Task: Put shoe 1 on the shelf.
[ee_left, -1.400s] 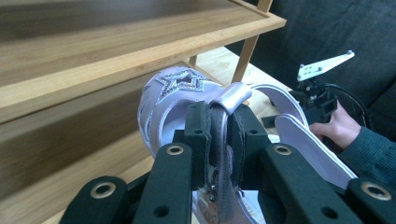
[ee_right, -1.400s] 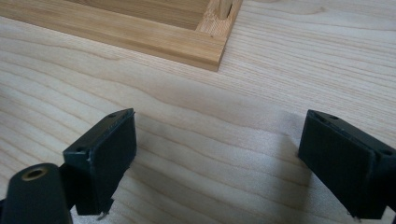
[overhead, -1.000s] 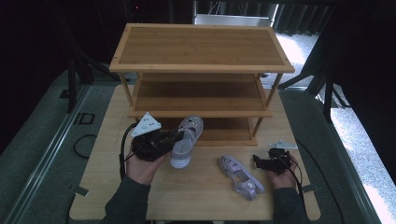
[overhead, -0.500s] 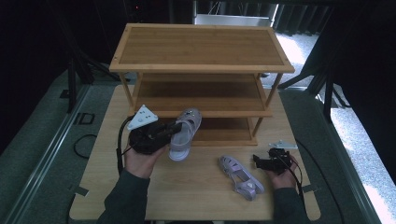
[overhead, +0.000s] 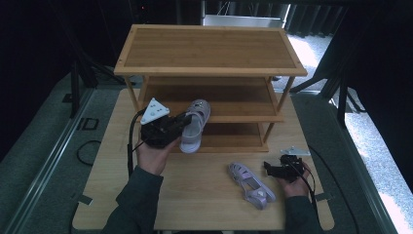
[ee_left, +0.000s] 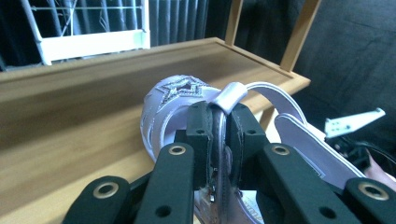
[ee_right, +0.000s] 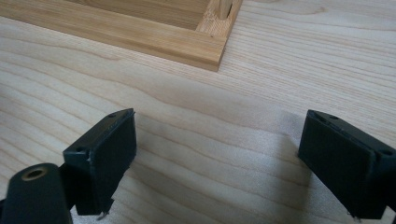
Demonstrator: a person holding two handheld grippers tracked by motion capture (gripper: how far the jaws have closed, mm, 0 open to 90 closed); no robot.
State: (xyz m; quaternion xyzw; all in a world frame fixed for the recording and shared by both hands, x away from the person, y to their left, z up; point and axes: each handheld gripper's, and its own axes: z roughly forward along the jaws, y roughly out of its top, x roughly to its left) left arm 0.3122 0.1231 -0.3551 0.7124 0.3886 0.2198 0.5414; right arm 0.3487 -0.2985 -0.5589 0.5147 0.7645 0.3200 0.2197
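Two lilac strappy sandals: one (overhead: 251, 185) on woodgrain table (overhead: 204, 195), other (ee_left: 187, 105) claw-pinched.

Recording studio or lab, black curtains (overhead: 44, 39), wooden table (overhead: 195, 195), floor cables (overhead: 90, 146)

Wooden table (overhead: 204, 195) set on grey floor (overhead: 44, 161). Black cable (overhead: 85, 148) laid on floor at left. Dark curtains (overhead: 48, 39) hung behind.

Middle shelf (overhead: 234, 100) lies bare beyond held sandal (overhead: 195, 124); 2 posts (overhead: 284, 95) flank it.
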